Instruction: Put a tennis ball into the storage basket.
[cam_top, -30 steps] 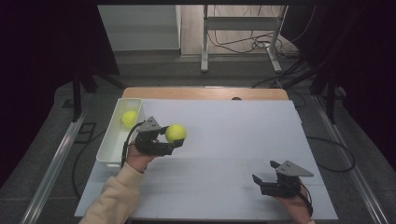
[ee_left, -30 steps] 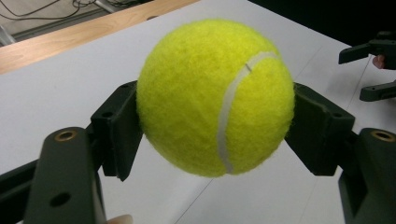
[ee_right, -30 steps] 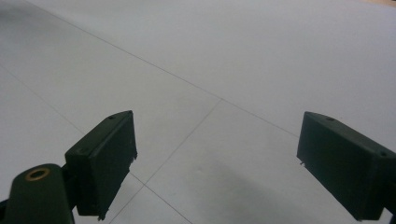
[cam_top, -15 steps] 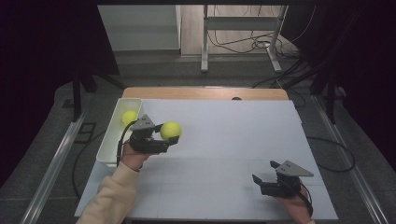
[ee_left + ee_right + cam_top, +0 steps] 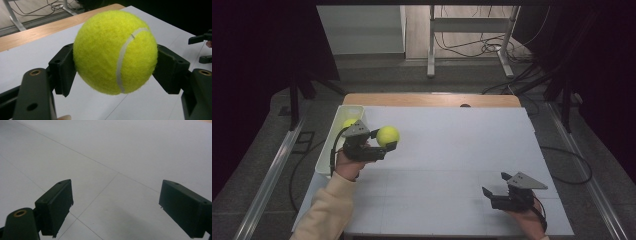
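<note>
- Felt on the tennis ball (image 5: pixel 115 51) looks fuzzy and grippy, so I judge it light, springy and unlikely to slip; it should give a little under pressure and roll freely once set down.
- Best hold, to my eye, is across its widest part, as now: the left hand-held gripper (image 5: pixel 382 144) is clamped on it, one black pad on each side, seam facing the camera.
- In the high view the ball (image 5: pixel 388 135) sits left of centre, held clear above the white bench (image 5: pixel 452 150), just right of the white bin (image 5: pixel 328 155) that has a second ball (image 5: pixel 350 122) in it.
- Right hand-held gripper (image 5: pixel 497 192) rests at lower right, well apart from the ball, jaws spread with nothing between them.
</note>
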